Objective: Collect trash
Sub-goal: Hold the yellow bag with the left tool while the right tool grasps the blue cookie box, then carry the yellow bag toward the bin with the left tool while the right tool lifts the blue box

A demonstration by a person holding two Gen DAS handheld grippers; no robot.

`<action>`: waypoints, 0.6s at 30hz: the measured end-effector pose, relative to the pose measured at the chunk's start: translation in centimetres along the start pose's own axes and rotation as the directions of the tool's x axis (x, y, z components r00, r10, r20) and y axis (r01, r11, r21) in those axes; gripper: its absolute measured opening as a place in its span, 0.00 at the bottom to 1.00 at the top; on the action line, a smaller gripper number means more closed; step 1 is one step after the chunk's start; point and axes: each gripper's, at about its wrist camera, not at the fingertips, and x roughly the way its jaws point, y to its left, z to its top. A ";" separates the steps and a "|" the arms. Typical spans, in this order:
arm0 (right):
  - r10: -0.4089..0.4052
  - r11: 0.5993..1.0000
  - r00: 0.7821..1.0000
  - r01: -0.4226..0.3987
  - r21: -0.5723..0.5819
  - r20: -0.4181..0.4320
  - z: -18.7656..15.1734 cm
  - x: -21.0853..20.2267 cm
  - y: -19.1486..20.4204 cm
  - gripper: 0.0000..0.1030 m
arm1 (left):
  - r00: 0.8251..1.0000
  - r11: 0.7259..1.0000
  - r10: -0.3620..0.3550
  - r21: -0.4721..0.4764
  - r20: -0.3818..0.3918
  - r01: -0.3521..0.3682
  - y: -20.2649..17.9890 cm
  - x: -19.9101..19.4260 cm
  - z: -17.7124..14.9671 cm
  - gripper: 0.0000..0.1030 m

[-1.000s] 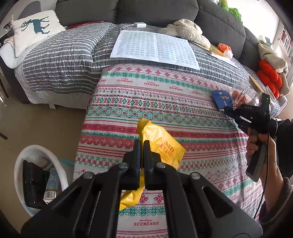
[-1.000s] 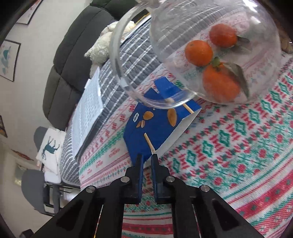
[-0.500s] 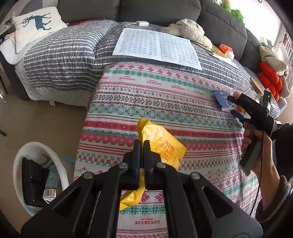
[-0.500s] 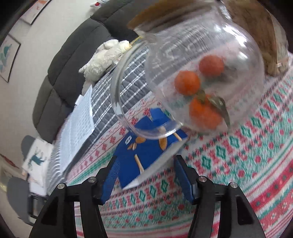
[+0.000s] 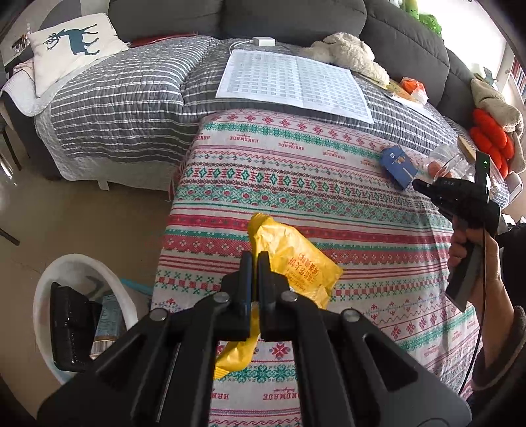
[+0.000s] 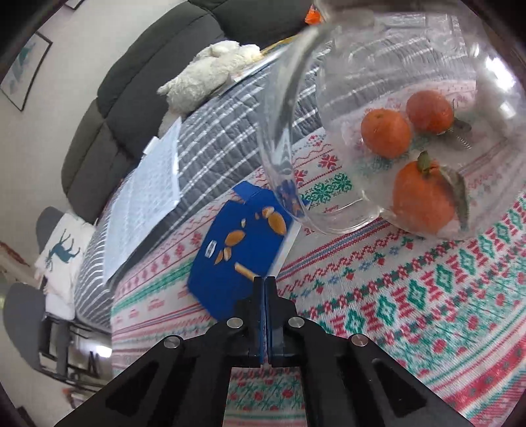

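My left gripper (image 5: pixel 254 259) is shut on a crumpled yellow wrapper (image 5: pixel 296 259) and holds it above the patterned cloth (image 5: pixel 296 170). A white bin (image 5: pixel 46 279) with trash in it stands on the floor at lower left. My right gripper (image 6: pixel 265 282) is shut, its jaws together at the near edge of a flat blue snack box (image 6: pixel 236 243); whether it pinches the box I cannot tell. In the left wrist view the right gripper (image 5: pixel 424 189) sits just near of the blue box (image 5: pixel 397 164).
A clear glass bowl (image 6: pixel 282 108) with three oranges (image 6: pixel 386 133) stands right behind the blue box. Beyond lie a printed sheet (image 5: pixel 292 82), a white plush toy (image 5: pixel 348 52) and a grey sofa (image 5: pixel 296 16). A deer pillow (image 5: pixel 72 39) is far left.
The right gripper opened wide half a second ago and has now shut again, at the blue box's near edge. The left gripper keeps the yellow wrapper, drifting slightly.
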 end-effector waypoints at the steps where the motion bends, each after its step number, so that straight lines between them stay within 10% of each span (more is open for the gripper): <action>1: 0.001 1.000 1.000 -0.001 -0.008 -0.004 -0.1 -0.6 0.1 0.01 | 1.000 1.000 -0.003 -0.001 0.004 0.003 0.1 -0.3 0.0 0.04; 5: -0.098 0.988 0.995 0.096 -0.125 -0.011 -1.0 -2.3 1.7 0.06 | 0.999 1.000 -0.005 -0.009 0.033 0.006 0.7 -1.7 0.0 0.04; 7: -0.162 0.967 0.987 0.158 -0.197 0.000 -1.3 -2.5 3.2 0.20 | 0.999 1.000 0.004 -0.019 0.051 -0.003 1.3 -2.3 0.1 0.04; 9: -0.197 0.949 0.980 0.193 -0.249 0.010 -1.7 -2.3 4.5 0.57 | 0.998 0.999 0.011 -0.034 0.059 -0.009 2.1 -2.6 0.2 0.04; 12: -0.235 0.907 0.970 0.241 -0.345 0.060 -2.5 -1.7 7.4 0.65 | 0.998 0.998 0.015 -0.058 0.062 -0.011 3.5 -2.7 0.4 0.04; 18: -0.451 0.673 0.884 0.427 -0.604 0.123 -4.1 5.0 13.0 0.74 | 0.998 0.996 0.028 -0.083 0.053 -0.024 5.1 -2.3 0.5 0.04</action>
